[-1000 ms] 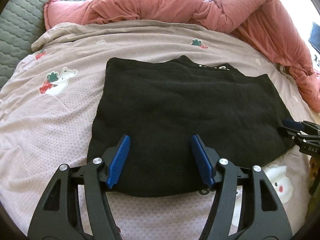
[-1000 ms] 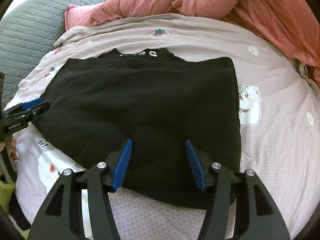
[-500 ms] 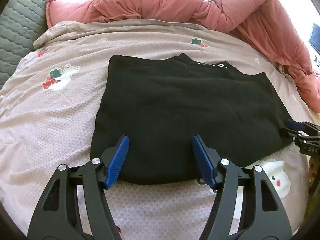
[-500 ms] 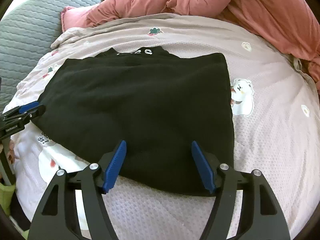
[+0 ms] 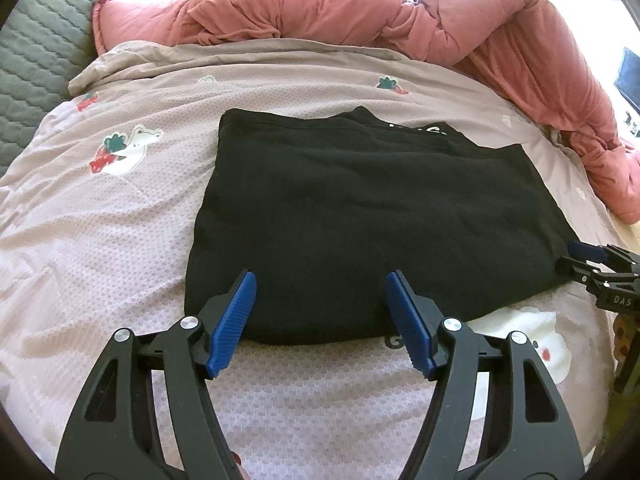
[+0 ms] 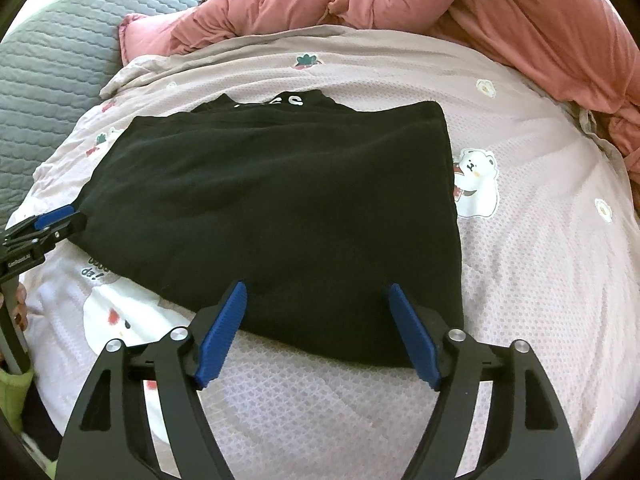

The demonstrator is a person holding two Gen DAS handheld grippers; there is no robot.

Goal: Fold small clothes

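Note:
A black garment (image 5: pixel 360 208) lies folded flat on the pink bedsheet (image 5: pixel 100 240), with white letters showing on the layer at its far edge. It also shows in the right wrist view (image 6: pixel 280 208). My left gripper (image 5: pixel 320 292) is open and empty, its blue fingertips over the garment's near edge at its left part. My right gripper (image 6: pixel 316 300) is open and empty over the near edge at its right part. Each gripper shows at the edge of the other's view: the right gripper (image 5: pixel 588 264), the left gripper (image 6: pixel 48 224).
A bunched pink-red duvet (image 5: pixel 360 12) lies along the far side and right of the bed. A grey quilted cover (image 5: pixel 36 48) is at the far left. The sheet (image 6: pixel 540 240) carries cartoon bear and strawberry prints.
Both grippers have drawn back toward me and away from the garment's middle, staying open. The garment has not moved.

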